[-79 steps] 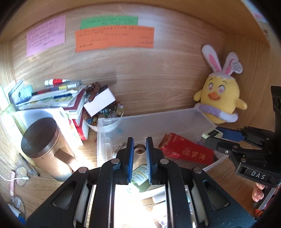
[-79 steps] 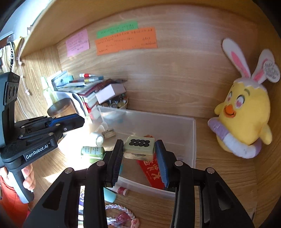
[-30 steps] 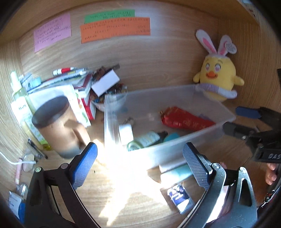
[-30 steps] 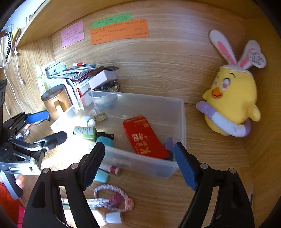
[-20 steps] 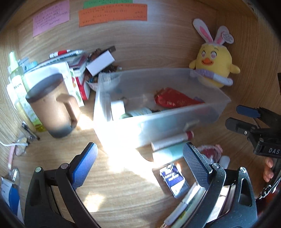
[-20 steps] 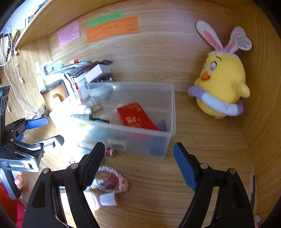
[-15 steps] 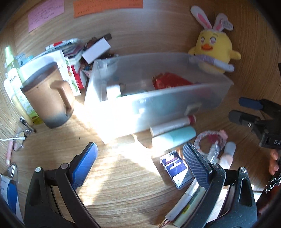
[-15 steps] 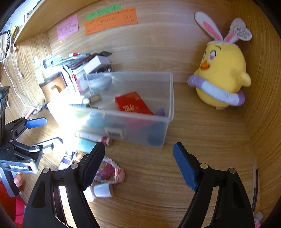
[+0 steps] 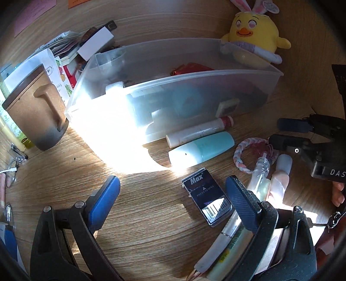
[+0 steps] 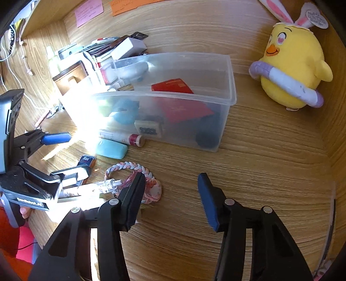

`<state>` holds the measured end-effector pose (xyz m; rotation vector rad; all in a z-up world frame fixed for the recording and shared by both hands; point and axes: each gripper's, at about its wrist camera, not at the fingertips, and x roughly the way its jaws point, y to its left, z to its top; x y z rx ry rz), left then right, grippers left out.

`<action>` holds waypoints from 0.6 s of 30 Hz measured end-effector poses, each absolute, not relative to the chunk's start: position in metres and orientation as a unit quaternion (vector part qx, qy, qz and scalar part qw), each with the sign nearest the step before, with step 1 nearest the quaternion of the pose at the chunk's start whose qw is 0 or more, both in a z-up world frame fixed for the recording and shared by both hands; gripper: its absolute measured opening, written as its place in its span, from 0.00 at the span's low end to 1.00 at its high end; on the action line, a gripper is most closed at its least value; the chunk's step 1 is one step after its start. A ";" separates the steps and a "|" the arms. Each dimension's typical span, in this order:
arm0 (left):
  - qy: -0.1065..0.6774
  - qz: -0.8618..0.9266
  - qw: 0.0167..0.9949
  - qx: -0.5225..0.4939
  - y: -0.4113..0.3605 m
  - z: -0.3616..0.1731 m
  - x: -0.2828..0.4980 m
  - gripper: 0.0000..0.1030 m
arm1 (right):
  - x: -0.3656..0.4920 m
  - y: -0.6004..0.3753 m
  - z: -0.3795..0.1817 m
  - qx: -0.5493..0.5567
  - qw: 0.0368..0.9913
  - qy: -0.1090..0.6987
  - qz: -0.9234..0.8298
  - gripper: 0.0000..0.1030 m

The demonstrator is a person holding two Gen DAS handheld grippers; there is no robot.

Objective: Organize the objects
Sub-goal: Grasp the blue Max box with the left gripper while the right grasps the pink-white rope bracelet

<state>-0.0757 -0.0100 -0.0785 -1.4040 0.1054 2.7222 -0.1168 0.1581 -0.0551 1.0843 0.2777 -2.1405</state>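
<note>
A yellow chick plush (image 10: 296, 71) with rabbit ears sits on the wooden counter (image 10: 270, 155) in the right corner. A brown mug (image 9: 36, 108) stands at the left, before stacked books (image 9: 64, 51). Pink and orange notes (image 10: 89, 11) hang on the back panel.

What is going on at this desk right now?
A person is tidying small items into a clear plastic bin. Both grippers are empty. The left gripper hangs open above a staple box; the right gripper, its jaws just been closing, hovers by a braided bracelet. Two tubes remain outside.
</note>
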 end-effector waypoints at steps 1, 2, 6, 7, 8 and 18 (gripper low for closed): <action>0.035 0.887 0.039 -0.458 -0.010 -0.080 -0.075 0.96 | -0.117 0.158 -0.055 0.421 0.356 0.109 -0.827 0.43; 0.034 0.887 0.041 -0.458 -0.012 -0.079 -0.074 0.96 | -0.118 0.158 -0.056 0.421 0.354 0.111 -0.828 0.42; 0.026 0.887 0.036 -0.459 -0.023 -0.080 -0.072 0.96 | -0.124 0.161 -0.057 0.423 0.344 0.109 -0.831 0.32; 0.022 0.887 0.034 -0.459 -0.025 -0.079 -0.071 0.93 | -0.125 0.162 -0.057 0.424 0.343 0.107 -0.832 0.29; 0.017 0.887 0.036 -0.460 -0.028 -0.080 -0.071 0.86 | -0.126 0.163 -0.057 0.425 0.342 0.105 -0.832 0.28; 0.027 0.897 0.059 -0.438 -0.023 -0.074 -0.062 0.31 | -0.123 0.160 -0.055 0.421 0.354 0.103 -0.829 0.10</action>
